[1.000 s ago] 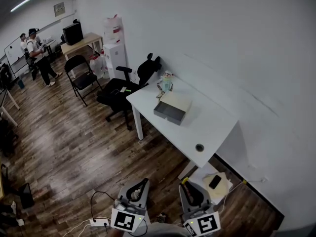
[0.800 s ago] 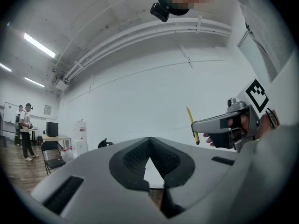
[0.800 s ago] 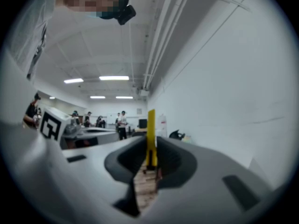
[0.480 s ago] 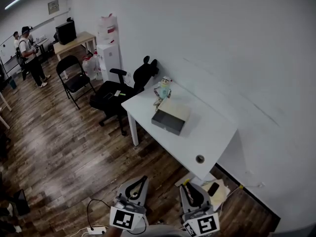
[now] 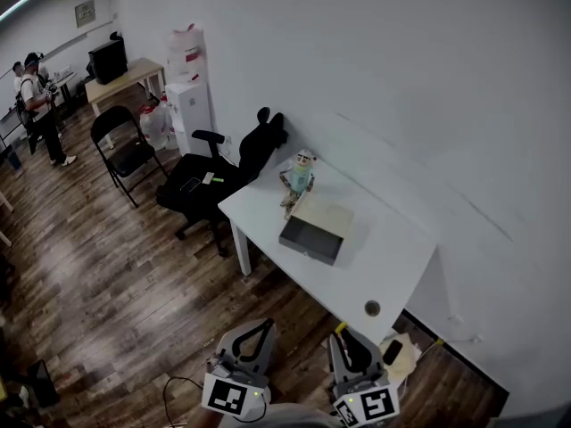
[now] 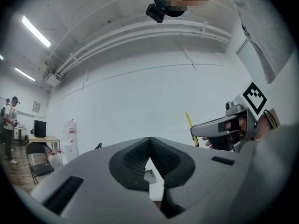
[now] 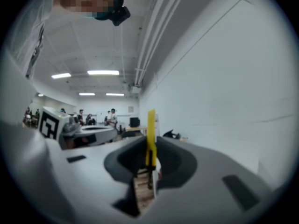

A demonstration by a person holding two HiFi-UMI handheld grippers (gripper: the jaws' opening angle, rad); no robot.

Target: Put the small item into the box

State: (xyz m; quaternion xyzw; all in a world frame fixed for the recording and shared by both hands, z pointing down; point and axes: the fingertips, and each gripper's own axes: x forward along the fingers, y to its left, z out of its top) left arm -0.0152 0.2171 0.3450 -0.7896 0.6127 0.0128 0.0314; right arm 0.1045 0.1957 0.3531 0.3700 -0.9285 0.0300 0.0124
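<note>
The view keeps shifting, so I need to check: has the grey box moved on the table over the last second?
No. The grey box still sits right next to the toy figure on the white table.

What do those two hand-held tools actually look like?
Both the left gripper and right gripper are grey, with dark ribbed pads inside curved jaws. Each carries a white cube with black square markers. The person wears a light grey top.

Ceiling strip lights (image 7: 103,72) give an even but rather dim light; the white wall (image 5: 401,78) reads flat grey, and the counter (image 5: 393,248) throws a soft shadow beneath. Every view bows and darkens toward its edges. Close up, my jaws and the yellow strip (image 7: 151,139) are blurred.
</note>
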